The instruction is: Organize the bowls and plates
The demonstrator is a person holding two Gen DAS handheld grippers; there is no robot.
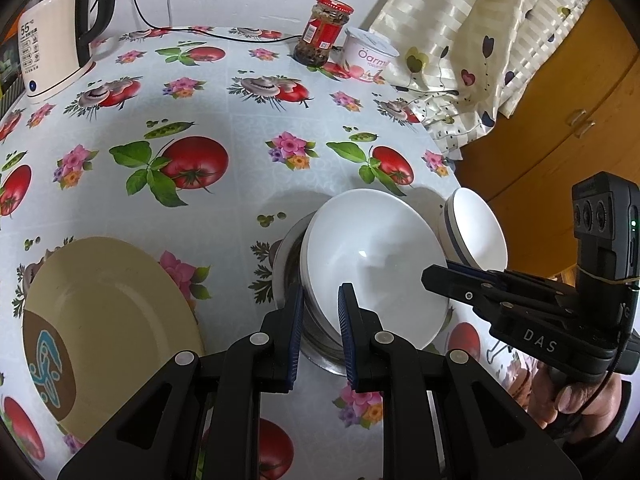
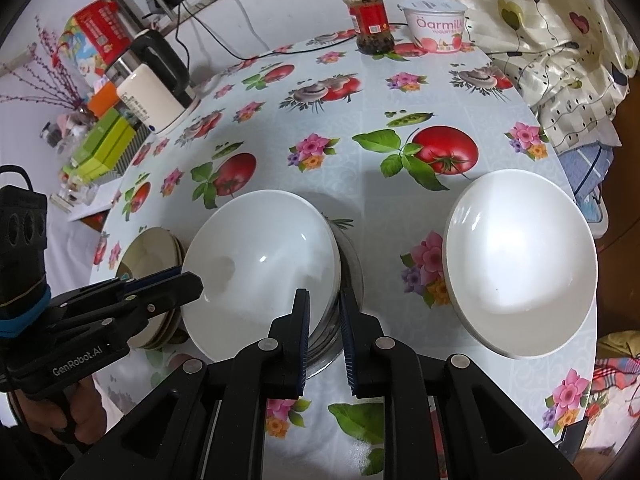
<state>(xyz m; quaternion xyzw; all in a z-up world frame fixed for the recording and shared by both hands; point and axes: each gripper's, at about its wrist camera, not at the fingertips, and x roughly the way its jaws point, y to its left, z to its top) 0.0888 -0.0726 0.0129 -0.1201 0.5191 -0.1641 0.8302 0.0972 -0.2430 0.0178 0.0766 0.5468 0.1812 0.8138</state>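
Note:
A white bowl point(image 1: 372, 264) point(image 2: 264, 268) sits tilted inside a steel bowl point(image 1: 288, 272) point(image 2: 352, 272) near the table's front. My left gripper point(image 1: 320, 316) straddles their left rims, jaws open a little; it shows in the right wrist view point(image 2: 188, 278). My right gripper point(image 2: 324, 316) straddles their right rims, jaws open a little; it shows in the left wrist view point(image 1: 436, 274). A second white bowl point(image 2: 520, 264) point(image 1: 476, 228) stands to the right. A yellow plate point(image 1: 104, 320) lies on the left, seen stacked with others in the right wrist view point(image 2: 156, 248).
A floral tablecloth point(image 1: 240, 120) covers the round table. A kettle point(image 1: 52, 56) point(image 2: 156, 92) stands at the back left. A red-lidded jar point(image 1: 324, 32) point(image 2: 368, 20) and a yogurt tub point(image 1: 368, 56) point(image 2: 436, 24) stand at the back. Patterned cloth point(image 1: 480, 40) hangs at the right.

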